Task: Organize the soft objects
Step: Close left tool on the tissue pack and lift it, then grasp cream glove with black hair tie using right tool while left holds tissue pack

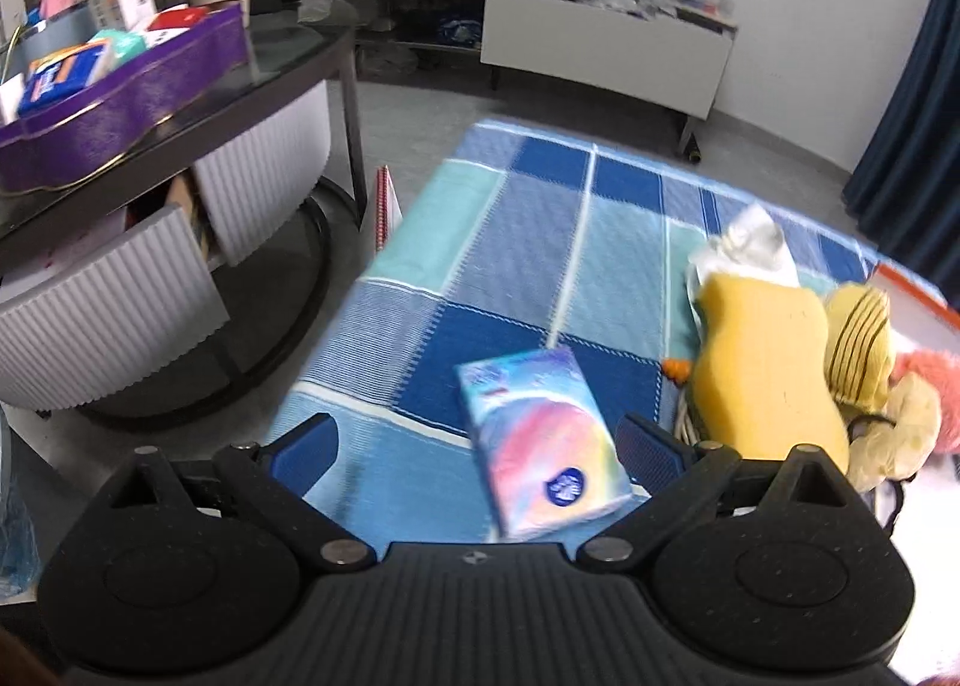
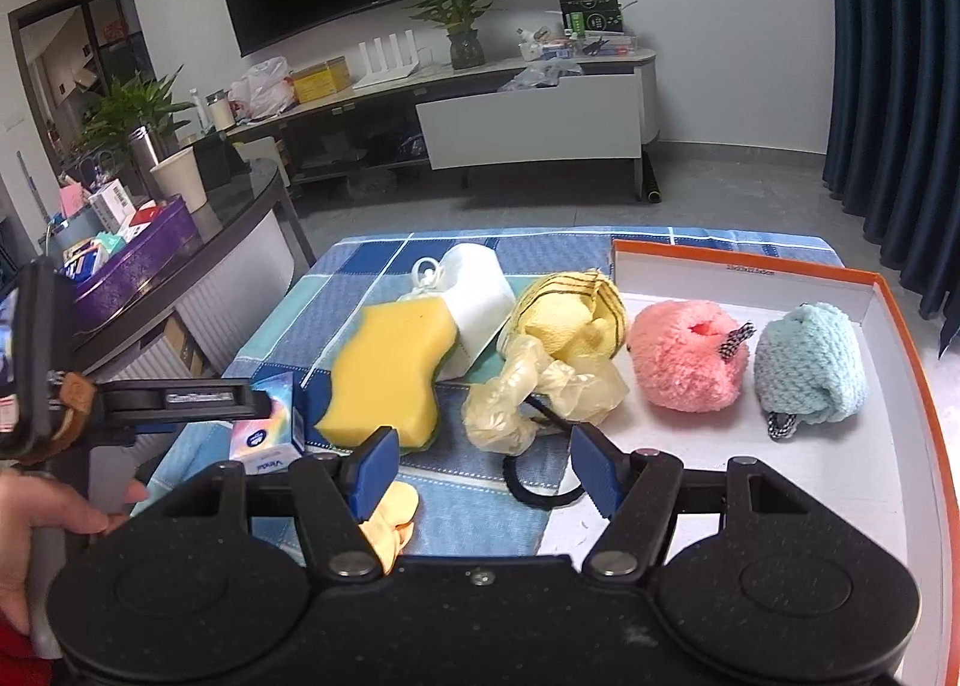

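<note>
A pastel rainbow tissue pack (image 1: 540, 446) lies on the blue checked cloth (image 1: 510, 242). It sits between the fingers of my open left gripper (image 1: 477, 449), nearer the right pad, with neither pad pressing it. To its right are a yellow sponge (image 1: 762, 368) and a white roll (image 1: 750, 242). My right gripper (image 2: 486, 464) hangs open over a black band (image 2: 540, 491), just short of a crumpled yellowish glove (image 2: 528, 392). Beyond it are the sponge (image 2: 387, 374), a yellow striped cloth (image 2: 570, 314), and a pink fluffy ball (image 2: 684, 362) and a light blue knitted piece (image 2: 810, 368) in the orange-rimmed tray (image 2: 900, 326).
A round glass-topped side table (image 1: 288, 56) stands left of the cloth, carrying a purple tin (image 1: 120, 110) full of boxes. A red notebook (image 1: 387, 200) leans at the cloth's left edge. A person's hand (image 2: 54, 512) holds the left handle. A small orange soft piece (image 2: 390, 512) lies under my right gripper's left finger.
</note>
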